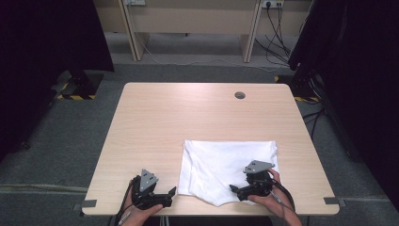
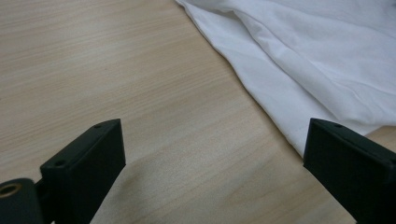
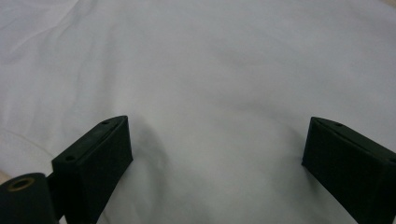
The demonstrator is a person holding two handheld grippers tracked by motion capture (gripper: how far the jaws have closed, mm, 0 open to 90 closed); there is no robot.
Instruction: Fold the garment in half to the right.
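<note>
White cloth (image 1: pixel 229 167): one; grippers: two, left gripper (image 1: pixel 165 197), right gripper (image 1: pixel 236 190).

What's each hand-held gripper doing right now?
Left hand-held gripper: open, empty, over bare table.
Right hand-held gripper: open, empty, over the white cloth.

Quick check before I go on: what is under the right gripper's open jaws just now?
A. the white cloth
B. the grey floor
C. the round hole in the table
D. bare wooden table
A: in the right gripper view the open right gripper has the white cloth spread beneath its jaws.
</note>
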